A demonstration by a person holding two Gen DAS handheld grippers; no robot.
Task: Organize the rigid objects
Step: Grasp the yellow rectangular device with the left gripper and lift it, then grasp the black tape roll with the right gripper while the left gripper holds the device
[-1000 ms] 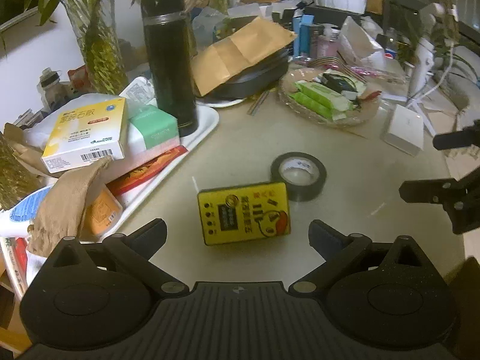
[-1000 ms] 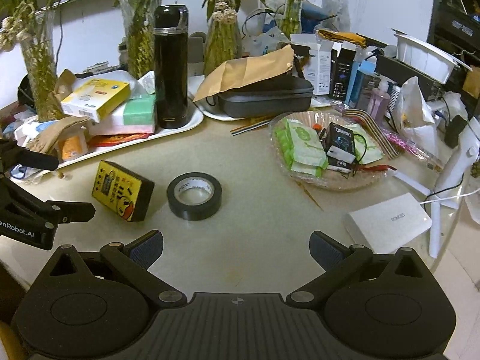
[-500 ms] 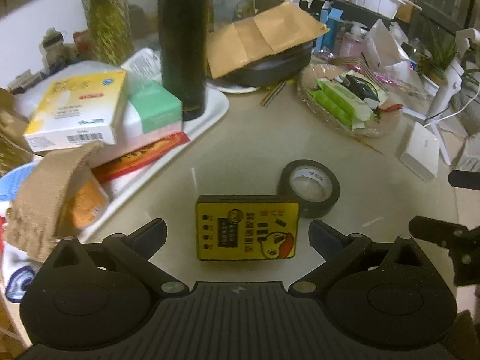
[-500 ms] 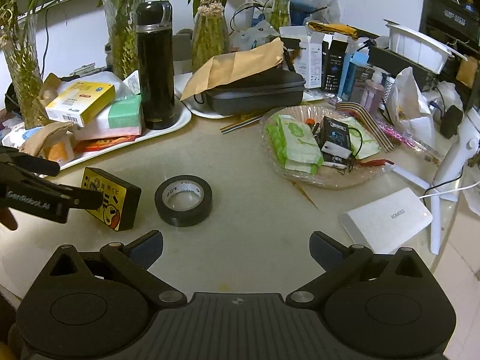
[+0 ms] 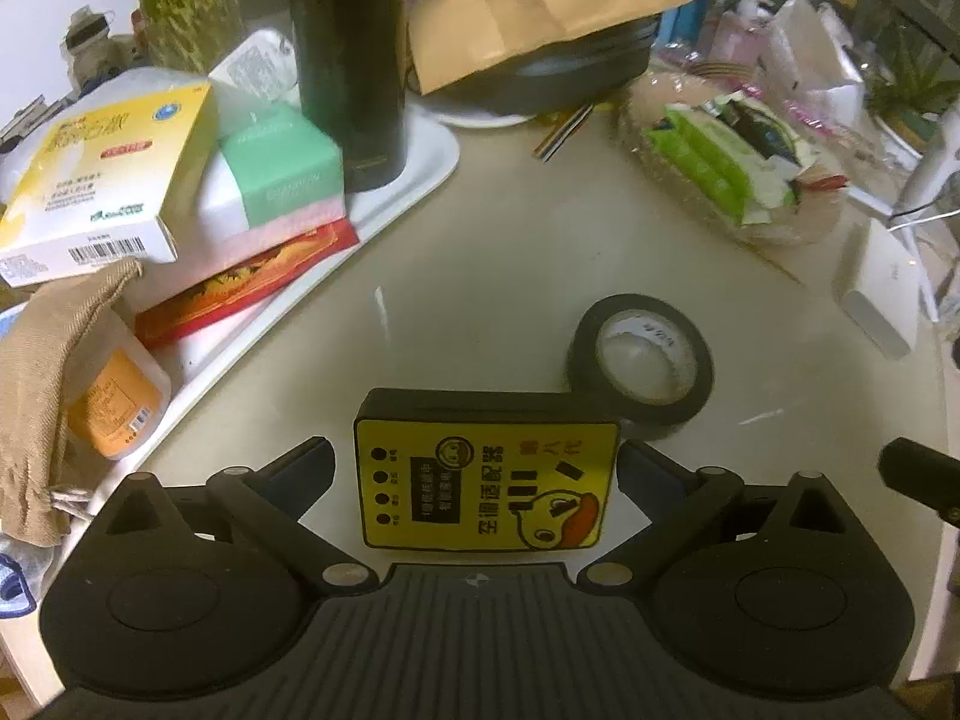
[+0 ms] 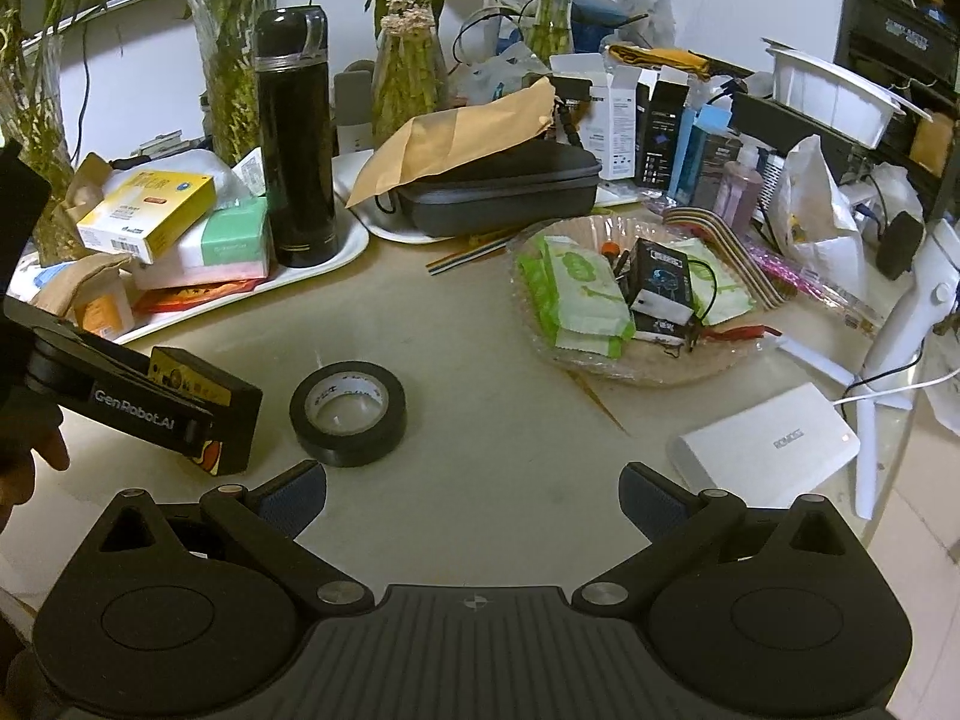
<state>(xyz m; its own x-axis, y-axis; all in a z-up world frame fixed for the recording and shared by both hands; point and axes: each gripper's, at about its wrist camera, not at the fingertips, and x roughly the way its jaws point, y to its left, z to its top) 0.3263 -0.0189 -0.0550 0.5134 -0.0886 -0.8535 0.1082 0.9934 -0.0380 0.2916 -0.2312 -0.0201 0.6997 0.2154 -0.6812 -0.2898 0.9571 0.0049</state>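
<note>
A yellow-faced black box (image 5: 486,480) with a cartoon duck lies flat on the beige table, and its far right corner touches a roll of black tape (image 5: 642,360). My left gripper (image 5: 474,468) straddles the box. Its jaws are closing; a gap still shows at the left pad (image 5: 312,462), and the right pad is close to the box's edge. In the right wrist view the left gripper (image 6: 120,402) covers part of the box (image 6: 237,414), with the tape (image 6: 348,411) beside it. My right gripper (image 6: 471,480) hovers open over bare table, holding nothing.
A white tray (image 5: 420,180) at the left carries stacked boxes and a tall black flask (image 5: 348,60). A glass plate (image 6: 648,372) of packets sits at the right, with a white power bank (image 6: 768,444) near the table edge. A black case (image 6: 498,192) under a brown envelope lies behind.
The left gripper moved forward and down over the yellow box, which now lies between its fingers, and the fingers have drawn in slightly. The right gripper stayed about where it was.
</note>
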